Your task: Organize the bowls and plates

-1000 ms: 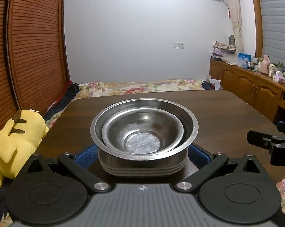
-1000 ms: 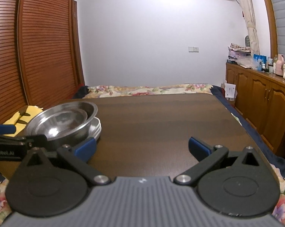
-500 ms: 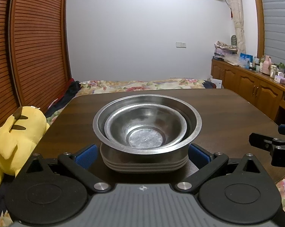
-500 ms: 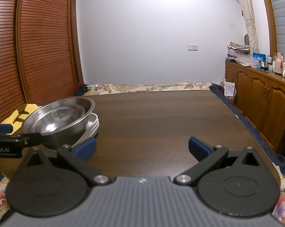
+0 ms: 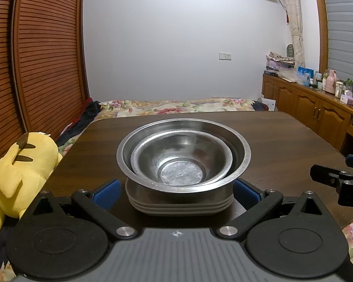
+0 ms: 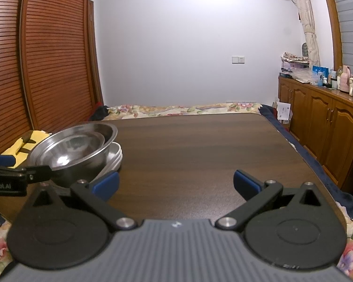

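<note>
Bowls (image 5: 183, 157), 2 nested, sit on stacked plates (image 5: 178, 205); both grippers' jaws spread apart.

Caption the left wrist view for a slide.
Open left gripper flanks stacked plates topped by two nested steel bowls on a wooden table.

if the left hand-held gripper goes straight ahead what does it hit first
Most likely the stack of plates between its open fingers, with the nested steel bowls resting on top; the left hand-held gripper sits low, though exact depth is unclear.
</note>
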The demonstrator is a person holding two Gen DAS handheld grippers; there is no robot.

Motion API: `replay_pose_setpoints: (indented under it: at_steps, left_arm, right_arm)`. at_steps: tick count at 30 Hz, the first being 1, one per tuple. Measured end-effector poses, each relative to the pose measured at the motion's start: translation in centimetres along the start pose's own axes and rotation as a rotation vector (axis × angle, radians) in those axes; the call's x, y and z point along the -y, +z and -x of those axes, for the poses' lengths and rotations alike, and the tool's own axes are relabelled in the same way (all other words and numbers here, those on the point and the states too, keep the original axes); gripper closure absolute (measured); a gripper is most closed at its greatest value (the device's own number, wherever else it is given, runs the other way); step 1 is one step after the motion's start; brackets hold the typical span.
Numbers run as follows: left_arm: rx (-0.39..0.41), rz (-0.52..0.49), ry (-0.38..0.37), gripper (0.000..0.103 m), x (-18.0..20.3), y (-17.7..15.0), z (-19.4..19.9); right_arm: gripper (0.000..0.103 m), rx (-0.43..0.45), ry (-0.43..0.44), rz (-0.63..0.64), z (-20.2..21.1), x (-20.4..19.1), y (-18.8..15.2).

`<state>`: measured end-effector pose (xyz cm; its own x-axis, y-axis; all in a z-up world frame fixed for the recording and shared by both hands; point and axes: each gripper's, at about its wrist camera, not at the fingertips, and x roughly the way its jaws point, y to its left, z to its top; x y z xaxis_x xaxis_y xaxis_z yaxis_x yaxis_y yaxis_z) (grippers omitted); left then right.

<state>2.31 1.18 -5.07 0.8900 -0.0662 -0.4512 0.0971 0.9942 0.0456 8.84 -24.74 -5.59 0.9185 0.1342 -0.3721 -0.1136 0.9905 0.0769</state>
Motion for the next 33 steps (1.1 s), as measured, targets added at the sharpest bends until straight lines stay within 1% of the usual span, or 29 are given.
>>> replay_pose_setpoints:
  at_steps: [33]
  left_arm:
    - [0.004,0.005,0.003,0.000,-0.25,0.21,-0.05]
  right_arm:
    - [0.000,0.010,-0.003,0.001,0.15,-0.08,-0.01]
